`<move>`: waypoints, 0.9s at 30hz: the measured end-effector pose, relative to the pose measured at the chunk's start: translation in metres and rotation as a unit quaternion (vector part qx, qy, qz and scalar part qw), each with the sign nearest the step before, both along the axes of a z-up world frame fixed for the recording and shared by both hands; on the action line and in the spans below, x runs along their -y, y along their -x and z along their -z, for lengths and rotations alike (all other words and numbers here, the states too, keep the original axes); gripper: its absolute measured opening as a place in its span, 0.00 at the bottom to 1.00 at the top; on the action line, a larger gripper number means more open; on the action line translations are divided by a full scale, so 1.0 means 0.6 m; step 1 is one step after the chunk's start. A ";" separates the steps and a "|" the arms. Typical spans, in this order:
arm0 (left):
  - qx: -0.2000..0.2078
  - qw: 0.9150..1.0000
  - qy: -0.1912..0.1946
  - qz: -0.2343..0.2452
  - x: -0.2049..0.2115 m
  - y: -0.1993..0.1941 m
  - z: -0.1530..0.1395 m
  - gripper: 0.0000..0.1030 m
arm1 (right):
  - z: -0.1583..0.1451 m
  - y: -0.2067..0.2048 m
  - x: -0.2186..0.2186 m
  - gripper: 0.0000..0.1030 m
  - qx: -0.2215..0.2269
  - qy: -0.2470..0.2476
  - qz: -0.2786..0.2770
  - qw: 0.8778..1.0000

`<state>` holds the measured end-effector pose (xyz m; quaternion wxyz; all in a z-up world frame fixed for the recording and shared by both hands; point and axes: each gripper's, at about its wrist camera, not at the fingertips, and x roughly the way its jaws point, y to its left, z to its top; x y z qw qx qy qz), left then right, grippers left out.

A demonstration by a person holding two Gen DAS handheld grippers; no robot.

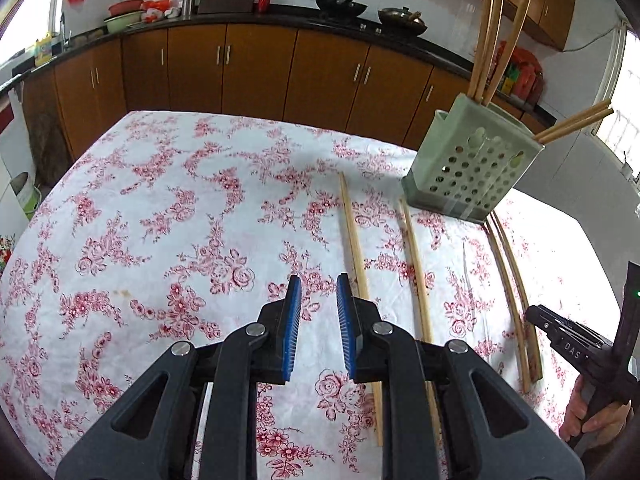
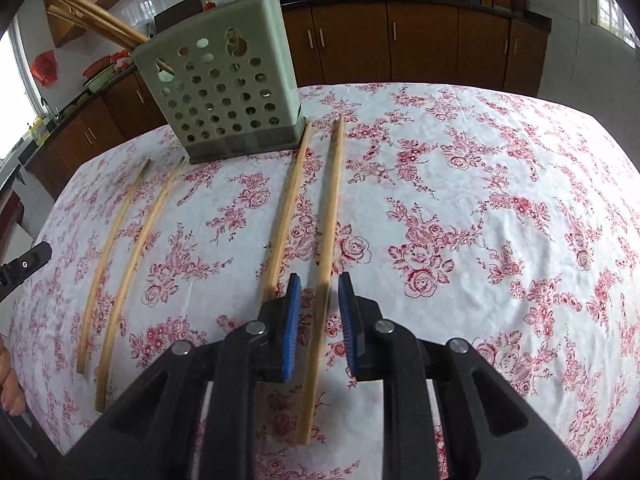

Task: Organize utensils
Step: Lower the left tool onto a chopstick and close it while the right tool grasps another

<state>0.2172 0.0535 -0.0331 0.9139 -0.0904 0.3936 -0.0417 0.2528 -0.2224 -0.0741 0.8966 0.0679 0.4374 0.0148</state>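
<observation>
A pale green perforated utensil holder (image 1: 472, 164) (image 2: 228, 92) stands on the flowered tablecloth with several wooden chopsticks upright in it. Several more chopsticks lie flat on the cloth in front of it. My left gripper (image 1: 318, 296) is open and empty above the cloth, just left of one chopstick (image 1: 354, 240). My right gripper (image 2: 320, 292) is open, its jaws on either side of a lying chopstick (image 2: 330, 216); another chopstick (image 2: 286, 212) lies just left of it. The right gripper's body also shows in the left wrist view (image 1: 568, 344).
The table (image 2: 480, 200) has a white cloth with red roses. Two more chopsticks (image 2: 120, 248) lie at the left. Brown kitchen cabinets (image 1: 256, 68) and a counter with woks (image 1: 340, 6) stand behind the table.
</observation>
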 end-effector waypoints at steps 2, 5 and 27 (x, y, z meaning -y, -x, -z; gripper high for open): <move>-0.004 1.000 0.001 0.004 0.004 0.002 0.007 0.19 | 0.000 0.001 -0.002 0.18 0.003 0.012 0.000 1.000; -0.011 1.000 0.004 0.012 0.012 -0.001 0.015 0.22 | 0.000 -0.002 -0.001 0.08 0.005 0.034 0.006 0.999; -0.048 0.997 -0.054 0.006 0.067 -0.041 0.064 0.08 | 0.001 -0.007 0.083 0.08 -0.008 0.033 0.093 0.995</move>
